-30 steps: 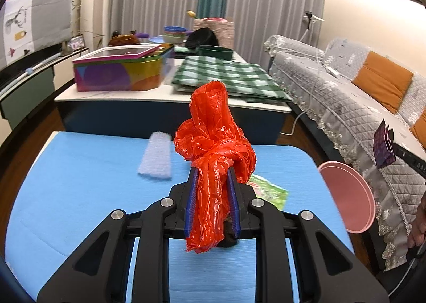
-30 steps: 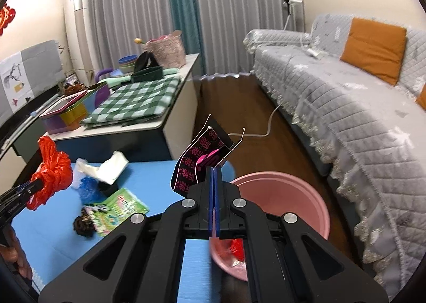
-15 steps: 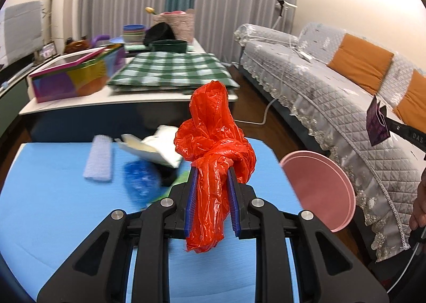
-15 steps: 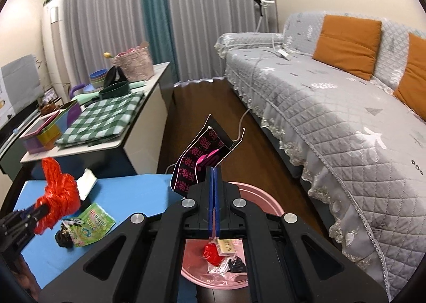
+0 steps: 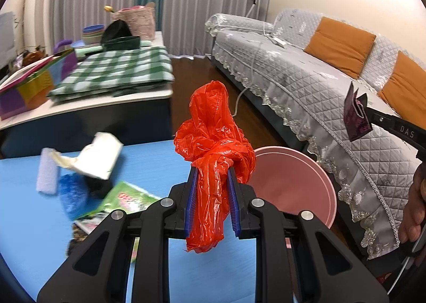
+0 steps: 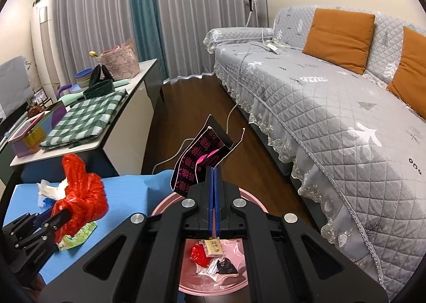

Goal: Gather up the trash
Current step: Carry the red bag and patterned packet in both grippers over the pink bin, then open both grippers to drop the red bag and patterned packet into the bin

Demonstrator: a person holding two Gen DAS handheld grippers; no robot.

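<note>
My left gripper (image 5: 212,178) is shut on a crumpled red plastic bag (image 5: 213,140), held above the blue table (image 5: 32,223) close to its right edge. The same red bag (image 6: 80,196) shows at the left of the right wrist view. My right gripper (image 6: 213,170) is shut on a black wrapper with pink print (image 6: 205,151), above the pink bin (image 6: 173,202). That wrapper (image 5: 355,116) appears at the right of the left wrist view. The pink bin (image 5: 293,183) stands beside the table and holds several scraps (image 6: 213,255).
On the blue table lie a white tissue pack (image 5: 98,154), a blue crumpled piece (image 5: 72,194), a pale strip (image 5: 46,170) and a green packet (image 5: 125,199). A grey sofa (image 6: 332,106) runs along the right. A side table with a green checked cloth (image 5: 114,74) stands behind.
The left gripper has carried the red bag rightward toward the pink bin. The right gripper has shifted over the bin, whose inside now shows below it.
</note>
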